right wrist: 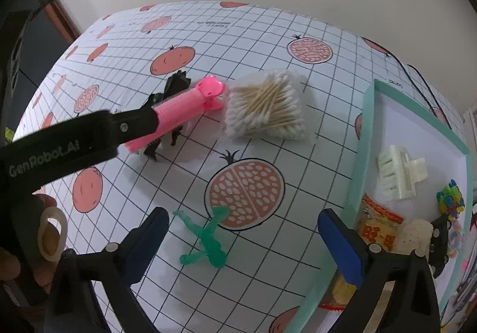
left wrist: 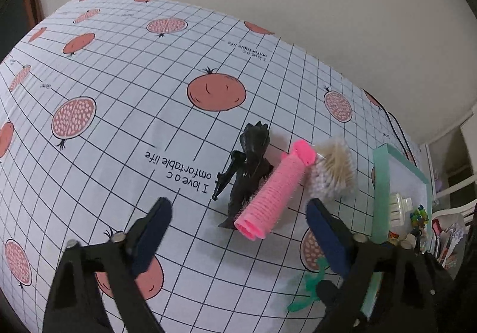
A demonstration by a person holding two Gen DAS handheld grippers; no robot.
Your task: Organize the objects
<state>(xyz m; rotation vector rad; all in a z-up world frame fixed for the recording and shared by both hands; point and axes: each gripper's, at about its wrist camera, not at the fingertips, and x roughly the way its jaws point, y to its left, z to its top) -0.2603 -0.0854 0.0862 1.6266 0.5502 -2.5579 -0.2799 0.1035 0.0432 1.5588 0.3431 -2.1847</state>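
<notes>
Pink ribbed plastic hair roller (left wrist: 269, 193) lies ahead of my wide-open, empty left gripper (left wrist: 238, 231); I'd judge pickup comes next. My right gripper (right wrist: 240, 240), also agape and empty, hovers over the green plastic figure (right wrist: 205, 236) beside the mint-rimmed tray (right wrist: 362, 160).

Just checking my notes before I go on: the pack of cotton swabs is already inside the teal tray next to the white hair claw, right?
Not quite. The pack of cotton swabs lies on the tablecloth, outside the teal tray, beside the pink hair roller. The white hair claw is indeed inside the tray. The right wrist view shows this.
</notes>
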